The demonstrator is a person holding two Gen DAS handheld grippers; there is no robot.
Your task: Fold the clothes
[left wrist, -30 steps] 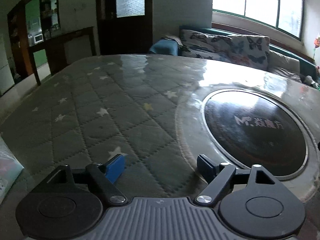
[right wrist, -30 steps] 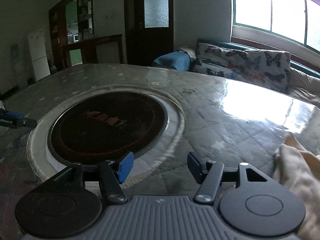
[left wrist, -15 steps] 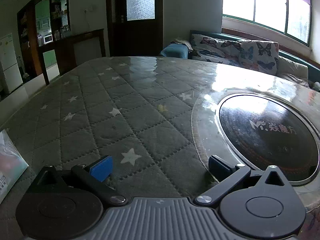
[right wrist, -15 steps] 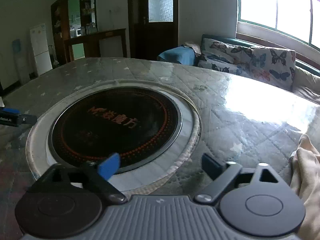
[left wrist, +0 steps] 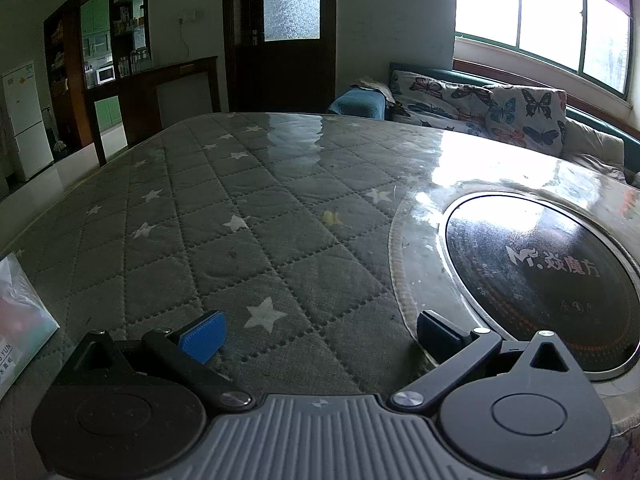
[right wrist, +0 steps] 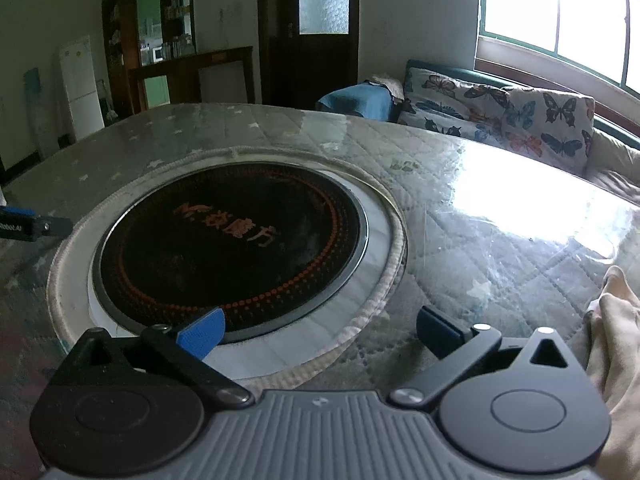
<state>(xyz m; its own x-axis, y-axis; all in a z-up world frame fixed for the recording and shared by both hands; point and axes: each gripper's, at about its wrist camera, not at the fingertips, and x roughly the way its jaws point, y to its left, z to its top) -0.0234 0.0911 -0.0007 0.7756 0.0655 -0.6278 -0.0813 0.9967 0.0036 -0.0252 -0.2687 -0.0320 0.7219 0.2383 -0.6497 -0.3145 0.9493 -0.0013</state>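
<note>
A beige garment [right wrist: 616,344] lies crumpled on the table at the right edge of the right wrist view, just right of my right gripper [right wrist: 320,332]. That gripper is open with nothing between its blue pads, hovering over the rim of the round black hotplate [right wrist: 232,248]. My left gripper [left wrist: 320,336] is open too, empty, above the grey quilted star-patterned table cover [left wrist: 224,248], with the hotplate [left wrist: 540,280] to its right. One left finger [right wrist: 20,224] shows at the left edge of the right wrist view. No garment shows in the left wrist view.
A clear plastic bag [left wrist: 20,312] lies at the table's left edge. Beyond the far edge stand a sofa with butterfly cushions [left wrist: 480,104], a dark door [left wrist: 288,40] and a white fridge [left wrist: 24,120].
Both grippers' jaws have spread from partly open to wide open. The cameras have shifted only slightly; the garment has stayed at the right gripper's right.
</note>
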